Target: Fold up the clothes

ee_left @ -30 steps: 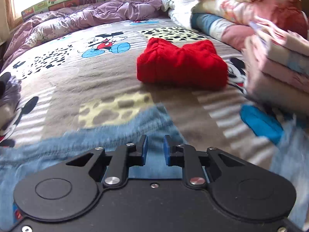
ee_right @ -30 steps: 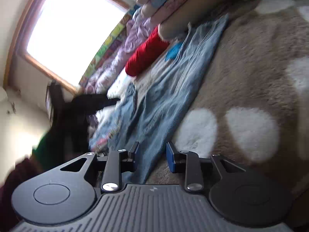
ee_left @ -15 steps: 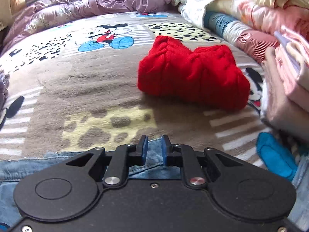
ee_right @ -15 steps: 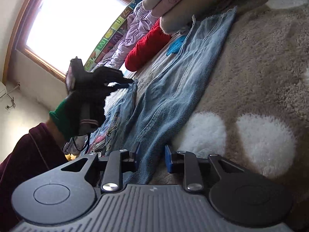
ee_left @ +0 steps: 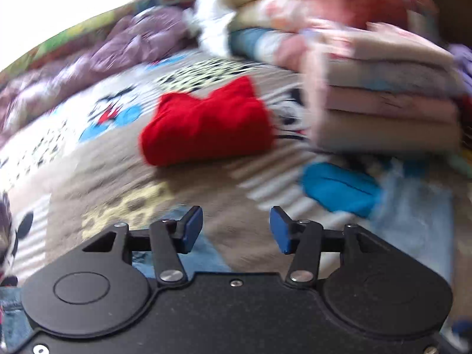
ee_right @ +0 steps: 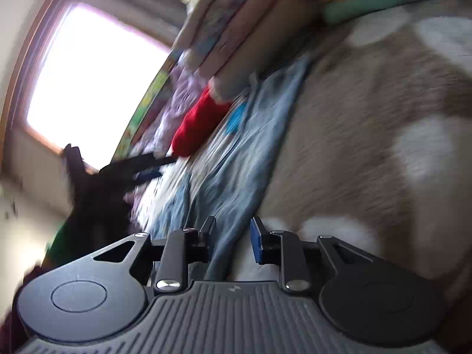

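Light blue jeans lie spread on the bed; parts also show in the left wrist view. My left gripper is open and empty, low over the bedspread just past the jeans' edge. It also shows in the right wrist view. My right gripper is open, its fingers either side of the jeans' near edge, not closed on it. A folded red sweater lies ahead on the bed.
A stack of folded clothes stands at the right beside the sweater. Piled quilts and a purple duvet lie at the back. A brown fleece blanket with white spots is to the right of the jeans. A window is at the left.
My left gripper has opened wide, letting go of the jeans, and swung right. My right gripper has opened slightly wider. Both views are blurred by motion.
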### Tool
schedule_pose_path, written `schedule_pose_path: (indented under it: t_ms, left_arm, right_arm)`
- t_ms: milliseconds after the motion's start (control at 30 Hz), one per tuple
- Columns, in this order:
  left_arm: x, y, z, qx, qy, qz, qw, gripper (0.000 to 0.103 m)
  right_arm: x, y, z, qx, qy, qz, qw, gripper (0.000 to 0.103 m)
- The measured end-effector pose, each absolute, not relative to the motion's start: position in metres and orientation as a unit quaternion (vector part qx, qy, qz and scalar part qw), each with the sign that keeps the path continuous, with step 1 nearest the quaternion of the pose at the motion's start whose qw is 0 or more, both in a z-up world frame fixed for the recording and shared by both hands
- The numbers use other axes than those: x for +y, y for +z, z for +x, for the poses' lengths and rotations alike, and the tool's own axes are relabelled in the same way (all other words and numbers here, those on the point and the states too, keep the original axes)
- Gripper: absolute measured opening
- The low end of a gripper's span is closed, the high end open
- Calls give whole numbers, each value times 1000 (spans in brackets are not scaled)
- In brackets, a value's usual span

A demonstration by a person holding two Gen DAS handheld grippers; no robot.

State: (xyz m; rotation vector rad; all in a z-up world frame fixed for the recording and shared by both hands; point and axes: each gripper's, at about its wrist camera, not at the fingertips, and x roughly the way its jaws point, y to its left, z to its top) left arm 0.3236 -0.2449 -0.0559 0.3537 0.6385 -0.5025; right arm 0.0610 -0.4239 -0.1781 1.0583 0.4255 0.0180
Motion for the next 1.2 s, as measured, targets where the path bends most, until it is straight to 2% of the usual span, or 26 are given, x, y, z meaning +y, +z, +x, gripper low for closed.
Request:
schedule_pose_path:
  t_ms: [367, 500, 633, 833, 1000, 1200]
  left_arm:
    - [-310, -80, 187, 253, -319, 308, 860, 54]
    - [-311, -96, 143, 256, -328, 307, 856, 56]
    - [-312, -109, 102, 227, -315, 341, 856, 57]
    - [-280, -124, 57, 224, -313, 379, 841, 57]
    - [-215, -107, 48, 291, -356, 291, 839, 58]
    - [-134, -82, 72, 326, -285, 136, 891, 59]
  right_arm:
    - [-470, -200, 20, 135, -63, 586, 796, 27]
    - [-475, -202, 15, 136, -60, 582, 800, 27]
    - [-482, -206, 3, 126, -67, 595, 791, 28]
    - [-482, -204, 8, 136, -47, 587, 797, 33]
    - [-453, -200, 18, 185, 13, 562, 806, 33]
    - [-379, -189, 40, 258, 129, 486, 825, 34]
